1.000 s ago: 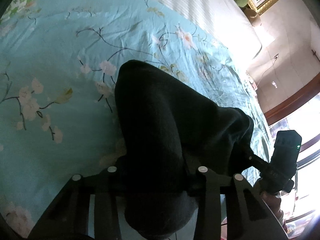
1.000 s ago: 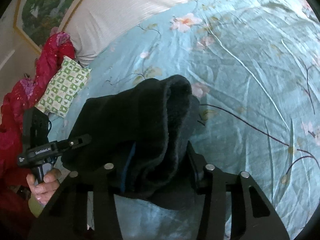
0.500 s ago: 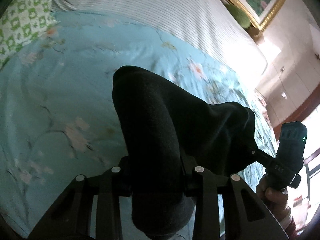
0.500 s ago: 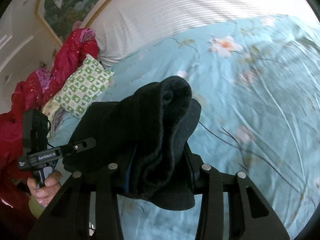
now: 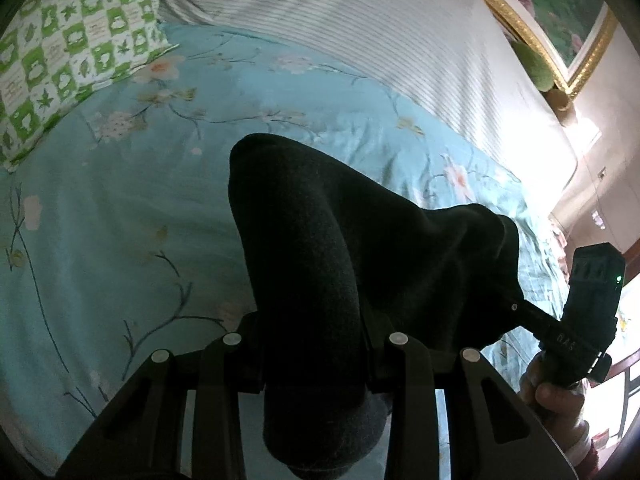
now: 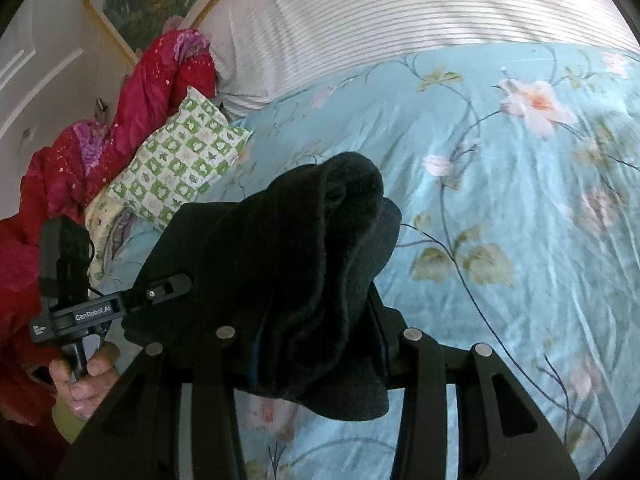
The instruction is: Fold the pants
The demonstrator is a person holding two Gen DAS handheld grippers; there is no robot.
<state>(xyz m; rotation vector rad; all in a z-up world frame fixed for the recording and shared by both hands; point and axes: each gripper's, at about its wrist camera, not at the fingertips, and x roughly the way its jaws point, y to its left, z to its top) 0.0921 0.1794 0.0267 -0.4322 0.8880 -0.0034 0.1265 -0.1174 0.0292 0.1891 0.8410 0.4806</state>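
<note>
The black pants [image 5: 320,264] hang bunched between the two tools, lifted above the floral bed sheet [image 5: 120,208]. The left tool [image 5: 314,344] is clenched on one thick fold, the right tool [image 6: 316,344] clenched on the other end. Since a second ago both tools have tipped up toward the head of the bed: the green checked pillow [image 6: 180,160] and the striped white bedding [image 5: 380,32] now fill more of each view, and the pants sit higher against the sheet
</note>
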